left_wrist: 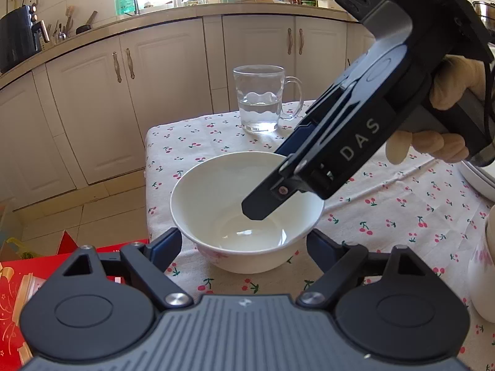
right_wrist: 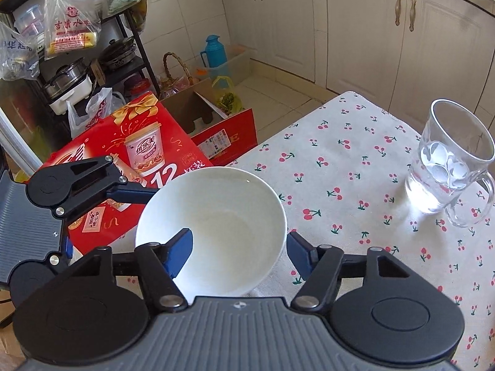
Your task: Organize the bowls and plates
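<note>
Left wrist view: white bowl (left_wrist: 244,210) near tablecloth (left_wrist: 386,216) corner, flanked by wide left gripper (left_wrist: 244,244) without contact, right gripper (left_wrist: 269,185) straddling far rim; right wrist view: one finger (right_wrist: 179,253) inside bowl (right_wrist: 213,228), other outside, grip unconfirmed.

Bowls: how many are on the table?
1 fully seen: a white bowl near the table's corner, between both grippers. White dishes at the left view's right edge may be more.

White bowl (left_wrist: 247,213), clear glass mug (left_wrist: 260,99), red-cherry-print cream tablecloth (left_wrist: 386,216), red gift box (right_wrist: 123,160)
</note>
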The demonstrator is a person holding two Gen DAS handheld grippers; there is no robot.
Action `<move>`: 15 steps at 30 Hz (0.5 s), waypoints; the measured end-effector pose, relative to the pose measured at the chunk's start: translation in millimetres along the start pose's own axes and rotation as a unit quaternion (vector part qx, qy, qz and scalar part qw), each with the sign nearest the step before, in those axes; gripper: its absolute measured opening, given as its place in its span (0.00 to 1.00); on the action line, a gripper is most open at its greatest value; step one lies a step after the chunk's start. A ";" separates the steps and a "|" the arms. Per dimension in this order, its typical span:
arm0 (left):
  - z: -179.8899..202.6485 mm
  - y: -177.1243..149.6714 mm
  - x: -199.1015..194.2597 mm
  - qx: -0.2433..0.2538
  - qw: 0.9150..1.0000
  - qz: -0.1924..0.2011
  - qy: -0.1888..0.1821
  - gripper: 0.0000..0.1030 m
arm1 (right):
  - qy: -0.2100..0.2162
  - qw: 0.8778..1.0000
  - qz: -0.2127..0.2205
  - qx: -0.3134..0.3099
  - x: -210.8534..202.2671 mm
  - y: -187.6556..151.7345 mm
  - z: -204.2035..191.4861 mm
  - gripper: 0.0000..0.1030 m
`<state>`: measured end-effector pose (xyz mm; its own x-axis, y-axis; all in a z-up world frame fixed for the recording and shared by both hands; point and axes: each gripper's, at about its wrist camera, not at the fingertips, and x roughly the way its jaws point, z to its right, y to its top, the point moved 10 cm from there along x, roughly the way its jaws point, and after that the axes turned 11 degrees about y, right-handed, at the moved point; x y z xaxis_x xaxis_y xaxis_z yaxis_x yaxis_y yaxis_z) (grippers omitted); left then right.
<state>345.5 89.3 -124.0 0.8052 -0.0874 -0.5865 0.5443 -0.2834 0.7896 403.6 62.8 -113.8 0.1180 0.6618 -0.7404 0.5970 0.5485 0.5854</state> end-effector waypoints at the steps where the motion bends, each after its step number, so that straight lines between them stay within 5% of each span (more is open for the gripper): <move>1: 0.4 0.3 -0.3 0.000 1.000 0.000 -0.001 0.84 | 0.000 1.000 0.000 0.002 0.7 -0.3 0.5 0.68; 15: 5.3 2.5 -8.0 0.001 1.000 -0.012 -0.013 0.82 | 0.006 1.000 0.006 0.006 -7.0 -5.1 -8.1 0.66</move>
<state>339.2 84.3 -118.3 0.7855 -0.1051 -0.6099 0.5632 -0.2872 0.7748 393.3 59.5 -108.9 0.1156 0.6751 -0.7287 0.6051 0.5339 0.5906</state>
